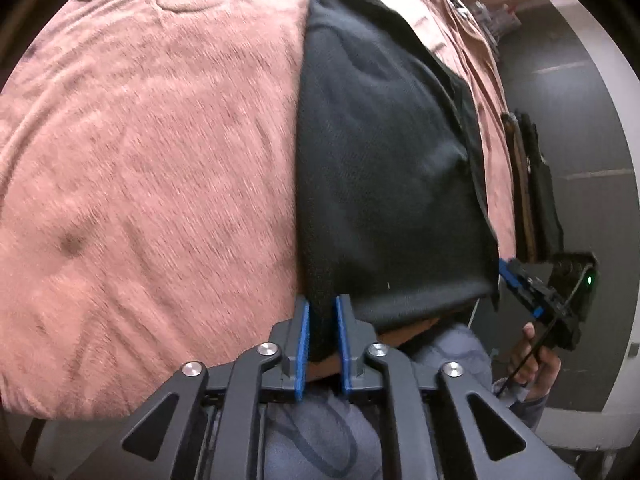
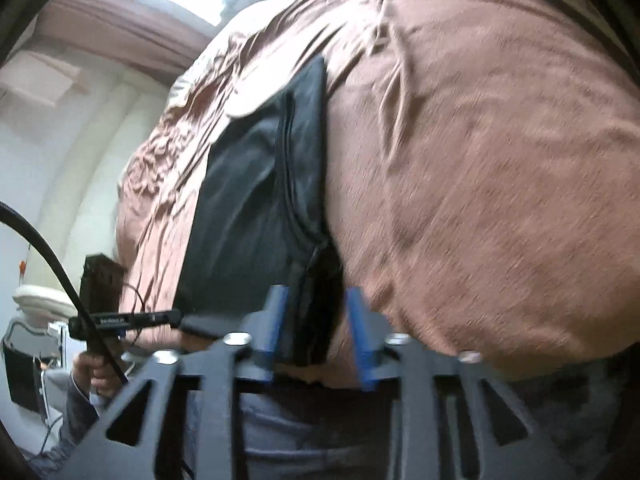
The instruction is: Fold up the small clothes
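A black garment [image 1: 380, 160] lies folded into a long rectangle on a pink bedsheet [image 1: 140, 160]. My left gripper [image 1: 322, 304] has the near left corner of the garment between its blue pads, and the cloth fills the gap, so it is shut on it. In the right wrist view the same garment [image 2: 248, 208] runs away from me. My right gripper [image 2: 316, 296] stands open around its near right corner, with pink sheet [image 2: 480, 200] showing beside the right pad. Each gripper also shows at the edge of the other's view, the right gripper [image 1: 510, 274] and the left gripper [image 2: 180, 318].
The person stands against the bed's near edge, grey clothing [image 1: 320, 420] below the grippers and a hand [image 1: 536, 364] on the right handle. Dark floor [image 1: 592, 120] lies beyond the bed's right side. A dark flat object [image 1: 536, 184] sits by that edge.
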Demonstrator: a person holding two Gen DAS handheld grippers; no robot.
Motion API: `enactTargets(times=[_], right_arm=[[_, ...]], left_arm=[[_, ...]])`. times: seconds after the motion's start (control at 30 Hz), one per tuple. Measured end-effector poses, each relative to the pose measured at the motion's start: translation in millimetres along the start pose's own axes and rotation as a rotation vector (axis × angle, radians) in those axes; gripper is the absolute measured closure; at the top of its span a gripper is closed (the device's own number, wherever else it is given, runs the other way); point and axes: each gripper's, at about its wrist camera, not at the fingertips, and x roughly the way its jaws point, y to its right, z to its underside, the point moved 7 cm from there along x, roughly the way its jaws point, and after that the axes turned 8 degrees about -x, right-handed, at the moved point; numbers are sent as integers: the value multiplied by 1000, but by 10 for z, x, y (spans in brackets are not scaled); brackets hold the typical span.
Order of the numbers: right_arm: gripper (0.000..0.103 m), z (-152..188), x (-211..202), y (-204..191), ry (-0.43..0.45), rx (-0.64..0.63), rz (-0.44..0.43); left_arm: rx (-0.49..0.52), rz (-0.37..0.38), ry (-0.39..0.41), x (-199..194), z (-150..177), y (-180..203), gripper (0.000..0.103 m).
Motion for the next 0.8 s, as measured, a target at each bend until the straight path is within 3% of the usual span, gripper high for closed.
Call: enactTargets(times=[0.07,0.27,0.43,0.8], right_arm=[[51,-128,-10,25,11,-10,3],[46,-374,161,-46,-12,-47,-7],[30,-521,347,-76,-18,-42,-24],[30,-863,904,-20,-69,-25,-47]], left_arm=[[-24,29,33,-73,-107,-2,66],[-43,58,71,-78,-334,65,52],[-38,52,99,-33,-535,95,49],[-31,60,161,97,-1044,164,49]])
